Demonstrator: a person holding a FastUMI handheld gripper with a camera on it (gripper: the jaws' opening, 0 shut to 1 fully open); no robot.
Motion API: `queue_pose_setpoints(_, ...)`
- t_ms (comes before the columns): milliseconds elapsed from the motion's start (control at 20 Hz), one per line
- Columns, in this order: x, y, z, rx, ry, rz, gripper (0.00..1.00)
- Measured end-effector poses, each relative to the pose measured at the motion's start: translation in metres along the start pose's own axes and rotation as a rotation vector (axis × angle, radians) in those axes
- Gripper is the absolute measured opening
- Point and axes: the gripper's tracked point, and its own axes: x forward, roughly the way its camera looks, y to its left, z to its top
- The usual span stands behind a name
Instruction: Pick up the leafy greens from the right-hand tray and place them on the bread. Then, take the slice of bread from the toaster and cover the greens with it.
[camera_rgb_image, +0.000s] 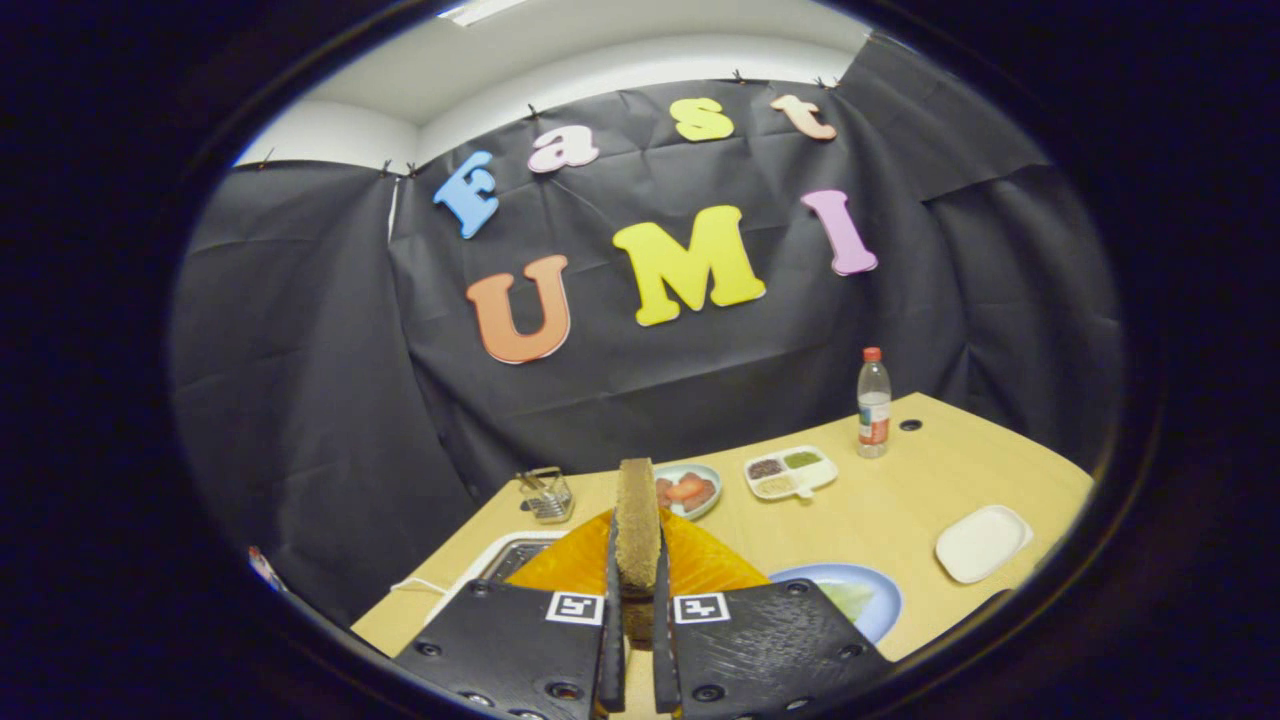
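Bread slice (636, 520) clamped edge-on in my gripper (636, 610).
Next I lower it over greens (848, 598) on blue plate (880, 612), lower right.

A water bottle (873, 402), divided dish (790, 472), bowl of red pieces (688, 491) and glass holder (546, 494) stand on the table (900, 500).

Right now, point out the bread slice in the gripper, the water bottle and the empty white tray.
bread slice (637, 520), gripper view: its upper edge, held upright.
gripper (637, 610), gripper view: midway between its fingertips.
water bottle (873, 405), gripper view: mid-body.
white tray (982, 543), gripper view: its bare middle.
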Motion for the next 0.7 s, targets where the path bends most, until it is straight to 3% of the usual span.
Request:
queue_pose_setpoints(300, 0.011, -0.044, -0.045, 0.019, 0.039, -0.079, 0.11)
queue_pose_setpoints(700, 0.026, -0.060, -0.085, 0.064, 0.090, -0.098, 0.11)
